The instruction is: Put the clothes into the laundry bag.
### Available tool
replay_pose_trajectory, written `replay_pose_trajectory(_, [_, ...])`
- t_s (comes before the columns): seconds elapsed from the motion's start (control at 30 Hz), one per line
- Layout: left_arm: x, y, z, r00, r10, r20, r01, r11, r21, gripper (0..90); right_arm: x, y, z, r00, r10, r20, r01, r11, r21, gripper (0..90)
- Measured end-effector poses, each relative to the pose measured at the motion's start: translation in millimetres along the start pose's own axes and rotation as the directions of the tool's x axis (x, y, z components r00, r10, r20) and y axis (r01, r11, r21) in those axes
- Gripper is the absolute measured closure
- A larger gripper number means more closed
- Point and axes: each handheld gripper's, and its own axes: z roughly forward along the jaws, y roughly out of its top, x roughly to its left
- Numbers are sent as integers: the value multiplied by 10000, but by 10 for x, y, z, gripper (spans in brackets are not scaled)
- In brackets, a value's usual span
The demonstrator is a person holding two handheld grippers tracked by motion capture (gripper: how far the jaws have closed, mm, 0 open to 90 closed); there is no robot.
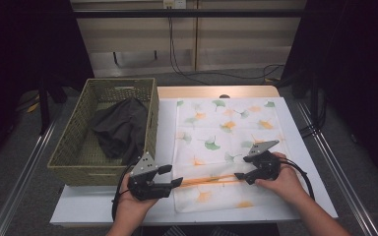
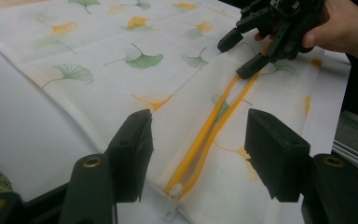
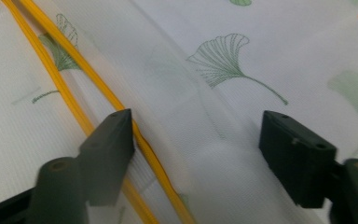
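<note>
1. Mesh laundry bag [image 1: 226, 147] with ginkgo-leaf print lies flat on white table [image 1: 167, 128]; yellow zipper [image 1: 211, 180] runs left-right along its near edge.
2. Left gripper [image 1: 177, 182] at zipper's left end, jaws open, pull tab [image 2: 173, 198] between them, ungripped.
3. Right gripper [image 1: 238, 175] at the zipper's right end, jaws wide open over mesh.
4. No legible writing.
5. Woven basket [image 1: 74, 147] holding dark cloth [image 1: 120, 128] stands left.

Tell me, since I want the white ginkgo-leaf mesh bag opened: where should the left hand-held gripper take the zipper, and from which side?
Grip the small clear zipper pull at the near-left end of the yellow zipper. It lies flat off the bag's corner, right between the open left hand-held gripper jaws, so probably come from that end, low along the zipper line.
</note>
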Motion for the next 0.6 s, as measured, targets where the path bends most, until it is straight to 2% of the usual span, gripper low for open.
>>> replay_pose_trajectory(0.03, [0, 0, 0, 10000, -5, 3, 5, 10000, -3, 416, -14, 4, -8, 9999, -19, -141, 19, 10000, 9, 366])
replay_pose_trajectory(0.07, [-1, 0, -1, 10000, -12, -11, 12, 10000, 3, 415, -14, 11, -16, 10000, -12, 0, 12, 10000, 71, 406])
replay_pose_trajectory(0.1, [-3, 1, -2, 10000, -11, -35, 11, 10000, 16, 414, -30, 15, -19, 10000, 5, -86, -5, 10000, 45, 455])
replay_pose_trajectory(0.13, [-4, 0, -2, 10000, -18, -31, 18, 10000, 12, 414, -32, 20, -26, 9999, 21, 118, -21, 10000, 63, 516])
replay_pose_trajectory(0.17, [-3, 0, -3, 10000, -16, -28, 16, 10000, 13, 414, -43, 23, -35, 10000, 46, -82, -45, 10000, 62, 592])
replay_pose_trajectory(0.2, [-3, -1, -4, 10000, -17, -21, 17, 10000, 12, 414, -49, 27, -48, 9999, -56, 83, 55, 9999, 104, 662])
replay_pose_trajectory(0.3, [-3, -1, -2, 10000, -22, -22, 22, 10000, 5, 414, -66, 42, -93, 10000, -30, -61, 29, 9999, -112, 802])
replay_pose_trajectory(0.37, [-3, 1, -3, 10000, -12, -50, 13, 10000, 67, 412, -68, 64, -143, 10000, -48, -80, 46, 9994, -336, 819])
replay_pose_trajectory(0.43, [-3, -1, 0, 10000, -22, -39, 22, 10000, 62, 412, -66, 86, -195, 9999, -127, -41, 125, 9987, -498, 876])
replay_pose_trajectory(0.6, [-8, -2, 7, 10000, -68, 44, 68, 10000, -10, 411, -48, 151, -334, 9999, -142, 8, 142, 9966, -817, 889])
